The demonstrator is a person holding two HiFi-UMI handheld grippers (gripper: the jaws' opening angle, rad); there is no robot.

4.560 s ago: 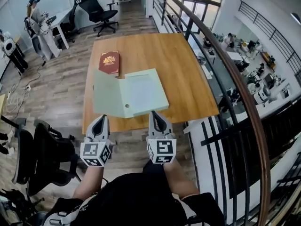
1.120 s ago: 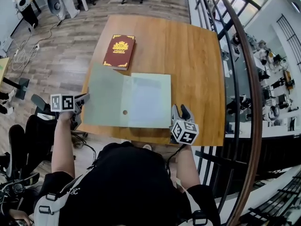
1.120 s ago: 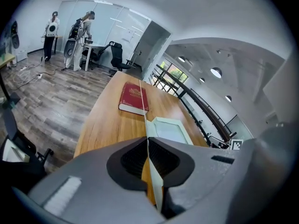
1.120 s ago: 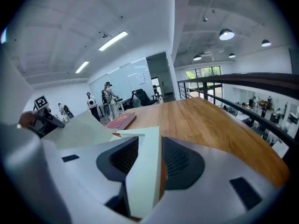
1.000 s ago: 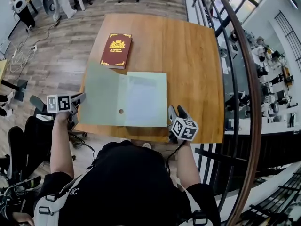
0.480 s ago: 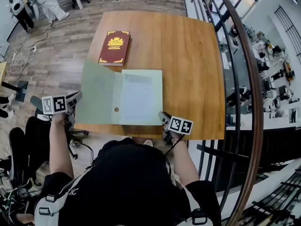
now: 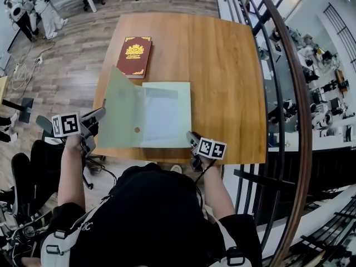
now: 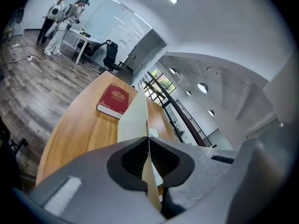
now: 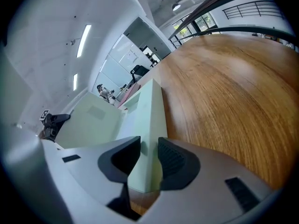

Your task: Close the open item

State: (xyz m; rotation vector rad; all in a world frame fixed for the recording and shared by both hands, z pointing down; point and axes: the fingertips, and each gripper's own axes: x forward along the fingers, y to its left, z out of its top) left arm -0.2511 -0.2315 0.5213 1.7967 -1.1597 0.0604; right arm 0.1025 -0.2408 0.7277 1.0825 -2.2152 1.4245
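Note:
A pale green file box (image 7: 165, 115) lies open on the wooden table (image 7: 222, 65). Its lid (image 7: 119, 113) stands tilted up off the table on the left. My left gripper (image 7: 100, 113) is shut on the lid's outer edge; in the left gripper view the thin lid (image 8: 135, 115) runs straight between the closed jaws of that gripper (image 8: 148, 146). My right gripper (image 7: 192, 137) is at the box's near right corner. In the right gripper view the box wall (image 9: 152, 120) fills the gap of that gripper (image 9: 149, 155) and both pads press on it.
A red book (image 7: 133, 55) lies on the table beyond the lid's far left corner. A metal railing (image 7: 289, 93) runs along the table's right side. An office chair (image 7: 28, 177) stands at my left. People (image 7: 39, 4) stand far off at the upper left.
The lid has lifted from flat on the table and swung up toward the right with my left gripper. My right gripper has closed on the box's near right corner.

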